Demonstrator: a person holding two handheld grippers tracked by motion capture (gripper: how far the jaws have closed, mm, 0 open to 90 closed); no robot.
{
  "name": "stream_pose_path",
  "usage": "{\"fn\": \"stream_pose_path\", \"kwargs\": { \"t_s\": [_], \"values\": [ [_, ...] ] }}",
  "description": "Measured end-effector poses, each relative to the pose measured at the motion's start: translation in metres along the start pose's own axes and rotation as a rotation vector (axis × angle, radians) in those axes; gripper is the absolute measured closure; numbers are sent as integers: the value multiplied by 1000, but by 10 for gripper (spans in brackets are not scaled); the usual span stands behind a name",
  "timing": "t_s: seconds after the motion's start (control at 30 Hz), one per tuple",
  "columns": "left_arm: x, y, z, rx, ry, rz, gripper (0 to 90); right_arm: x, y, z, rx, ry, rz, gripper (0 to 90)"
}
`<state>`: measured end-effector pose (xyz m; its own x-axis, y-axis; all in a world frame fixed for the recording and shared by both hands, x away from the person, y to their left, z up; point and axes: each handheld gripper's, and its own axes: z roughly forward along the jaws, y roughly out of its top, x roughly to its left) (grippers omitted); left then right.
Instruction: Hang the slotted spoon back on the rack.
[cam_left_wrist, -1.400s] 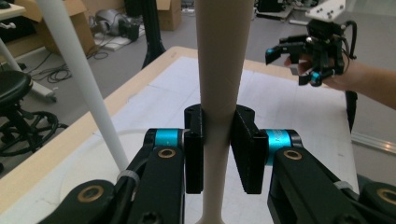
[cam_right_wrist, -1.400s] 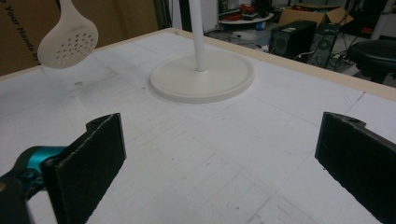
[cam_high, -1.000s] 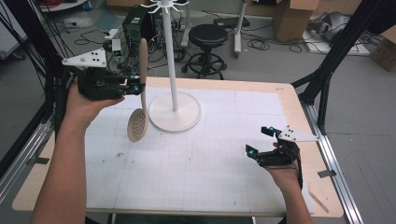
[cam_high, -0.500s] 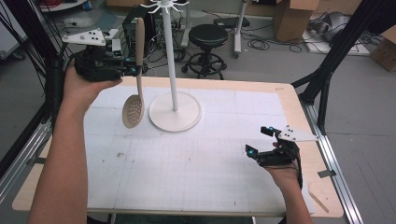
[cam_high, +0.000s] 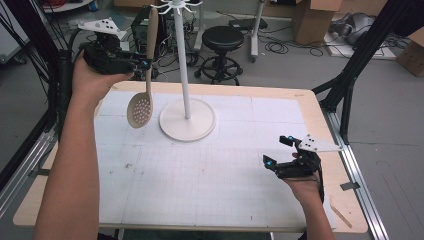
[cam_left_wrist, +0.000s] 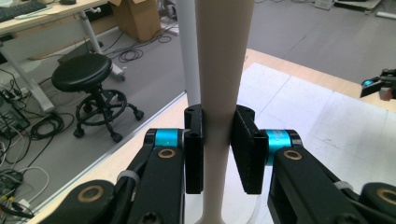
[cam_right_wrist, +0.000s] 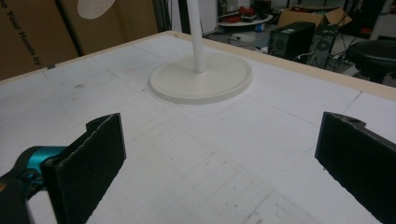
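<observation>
While the left gripper (cam_left_wrist: 218, 154) jaws pinch the slotted spoon (cam_left_wrist: 219, 93), the right gripper (cam_right_wrist: 224, 163) jaws stand spread.

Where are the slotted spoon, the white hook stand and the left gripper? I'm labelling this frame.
Slotted spoon (cam_high: 139, 111): high view, on its perforated bowl.
White hook stand (cam_high: 187, 120): high view, on its round base.
Left gripper (cam_left_wrist: 218, 154): left gripper view, midway between the pads shut on the spoon's handle.

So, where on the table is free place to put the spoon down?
Most of the white mat is bare: the wide stretch between the stand base and the near edge, from the left arm to the right gripper. The far right, beyond the base, is also free. It is crowded only where the slotted spoon in the left gripper hangs beside the base.
</observation>
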<state>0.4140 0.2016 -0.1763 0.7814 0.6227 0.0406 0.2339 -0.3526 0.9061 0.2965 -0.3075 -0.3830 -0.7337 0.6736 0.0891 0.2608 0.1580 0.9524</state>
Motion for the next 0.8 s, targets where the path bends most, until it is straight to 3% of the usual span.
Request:
{"fn": "stream_pose_path", "kwargs": {
  "t_s": [0.17,0.8],
  "values": [
    [4,0,3,-1,0,-21,755,0,0,-1,-2,-2,-2,8],
    [1,6,18,26,2,-13,754,0,0,-1,-5,1,2,8]
  ]
}}
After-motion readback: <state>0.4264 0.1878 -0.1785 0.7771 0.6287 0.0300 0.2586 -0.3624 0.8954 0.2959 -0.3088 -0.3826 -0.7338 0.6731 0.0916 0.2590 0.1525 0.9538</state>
